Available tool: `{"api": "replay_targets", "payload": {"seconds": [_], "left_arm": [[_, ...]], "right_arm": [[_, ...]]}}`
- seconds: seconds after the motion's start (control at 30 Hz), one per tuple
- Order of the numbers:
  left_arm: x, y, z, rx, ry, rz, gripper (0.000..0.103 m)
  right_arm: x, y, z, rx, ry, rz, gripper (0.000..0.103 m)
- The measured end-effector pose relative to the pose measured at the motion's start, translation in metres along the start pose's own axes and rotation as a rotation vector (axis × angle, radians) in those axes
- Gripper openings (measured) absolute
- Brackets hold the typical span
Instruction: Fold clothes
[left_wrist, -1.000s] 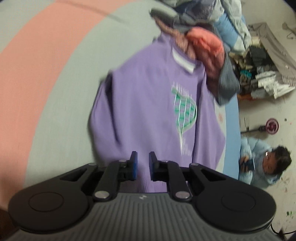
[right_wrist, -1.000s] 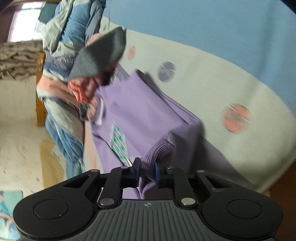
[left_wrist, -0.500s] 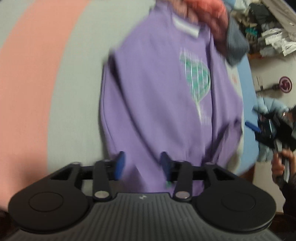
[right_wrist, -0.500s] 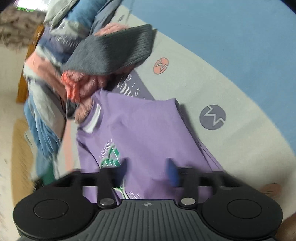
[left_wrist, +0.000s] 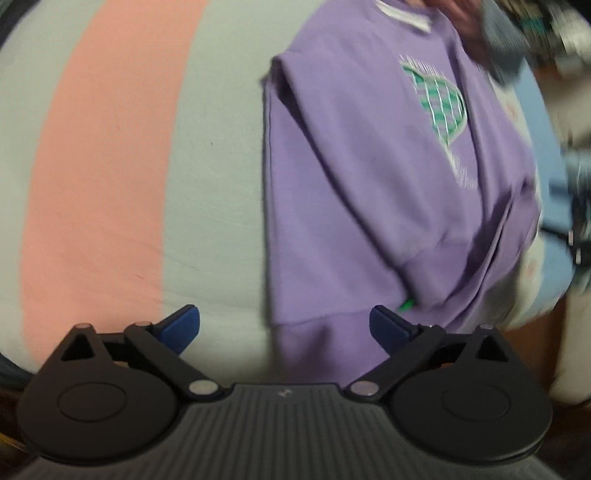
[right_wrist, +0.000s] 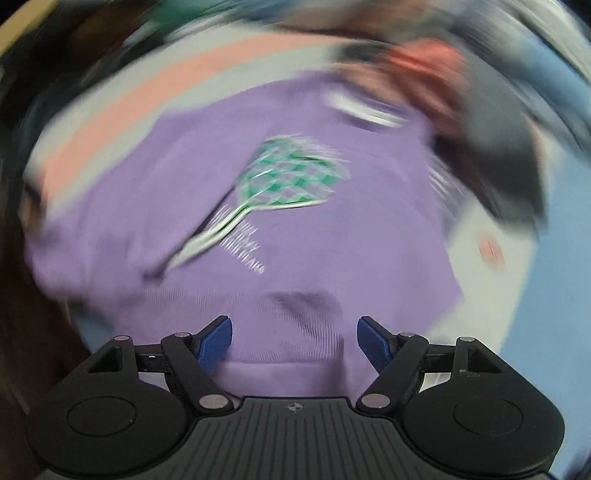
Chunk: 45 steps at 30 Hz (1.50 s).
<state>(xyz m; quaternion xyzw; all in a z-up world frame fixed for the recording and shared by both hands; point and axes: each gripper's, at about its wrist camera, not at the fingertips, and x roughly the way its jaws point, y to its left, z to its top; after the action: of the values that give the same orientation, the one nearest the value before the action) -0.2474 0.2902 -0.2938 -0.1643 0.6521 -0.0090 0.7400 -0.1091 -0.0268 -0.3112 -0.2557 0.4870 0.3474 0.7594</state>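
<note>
Purple sweatshirt lay flat on striped bed, sleeves folded in over body, long axis collar-to-hem, hem nearest both claws. Left claw apart, empty, hem corner between its tips. Right claw apart, empty, over hem middle; view blurred. Clothes heap touched collar end. No containers seen. Likely next: hem grabbed, folded toward collar.

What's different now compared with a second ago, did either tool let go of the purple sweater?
Yes. The right tool, shut on a purple cuff a second ago, has opened and released it; the sleeve now lies folded on the purple sweater. The left tool, nearly shut before, has also opened wide. The sweater stays flat on the striped bedspread, with the clothes pile still at its collar.
</note>
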Motion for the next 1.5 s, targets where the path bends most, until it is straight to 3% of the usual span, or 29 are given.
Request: {"api": "replay_targets", "payload": {"seconds": [0.07, 0.33, 0.47, 0.57, 0.67, 0.7, 0.73, 0.8, 0.87, 0.9, 0.93, 0.97, 1.03, 1.2, 1.5], "left_arm": [[-0.003, -0.006, -0.009, 0.111, 0.0, 0.027, 0.1], [-0.017, -0.031, -0.043, 0.556, 0.0, 0.133, 0.102], [0.002, -0.071, -0.068, 0.92, 0.018, 0.204, 0.102], [0.015, -0.091, -0.086, 1.01, -0.038, 0.239, 0.102], [0.032, -0.102, -0.091, 0.969, -0.098, 0.343, 0.088], [0.039, -0.104, -0.09, 0.953, -0.102, 0.375, 0.075], [0.047, -0.105, -0.089, 0.937, -0.096, 0.404, 0.054], [0.06, -0.108, -0.085, 0.903, -0.089, 0.453, 0.031], [0.06, -0.108, -0.077, 0.838, -0.111, 0.45, 0.018], [0.056, -0.107, -0.072, 0.798, -0.119, 0.445, 0.015], [0.052, -0.106, -0.067, 0.766, -0.127, 0.438, 0.014], [0.047, -0.105, -0.063, 0.739, -0.131, 0.427, 0.014], [0.038, -0.102, -0.053, 0.681, -0.13, 0.393, 0.014], [0.013, -0.097, -0.026, 0.565, -0.149, 0.328, 0.014], [-0.038, -0.1, 0.023, 0.345, -0.273, 0.312, 0.013]], "right_arm": [[0.014, -0.003, 0.006, -0.125, 0.055, 0.03, 0.074], [0.059, -0.04, 0.016, -0.089, 0.247, 0.209, 0.074], [0.061, -0.031, 0.017, -0.107, 0.261, 0.193, 0.074], [0.058, -0.023, 0.014, -0.14, 0.238, 0.183, 0.074], [0.057, -0.018, 0.012, -0.182, 0.212, 0.165, 0.074], [0.057, -0.017, 0.012, -0.191, 0.203, 0.16, 0.075], [0.056, -0.016, 0.012, -0.2, 0.194, 0.154, 0.076], [0.058, -0.015, 0.011, -0.208, 0.176, 0.143, 0.079], [0.059, -0.014, 0.01, -0.207, 0.165, 0.144, 0.077], [0.059, -0.015, 0.009, -0.194, 0.166, 0.155, 0.069], [0.059, -0.015, 0.008, -0.181, 0.167, 0.166, 0.048], [0.059, -0.016, 0.007, -0.17, 0.166, 0.174, 0.033], [0.054, -0.014, 0.005, -0.17, 0.148, 0.144, 0.015], [0.038, -0.023, 0.001, -0.102, 0.128, 0.179, 0.01], [-0.029, -0.039, -0.011, -0.021, -0.02, 0.164, 0.01]]}}
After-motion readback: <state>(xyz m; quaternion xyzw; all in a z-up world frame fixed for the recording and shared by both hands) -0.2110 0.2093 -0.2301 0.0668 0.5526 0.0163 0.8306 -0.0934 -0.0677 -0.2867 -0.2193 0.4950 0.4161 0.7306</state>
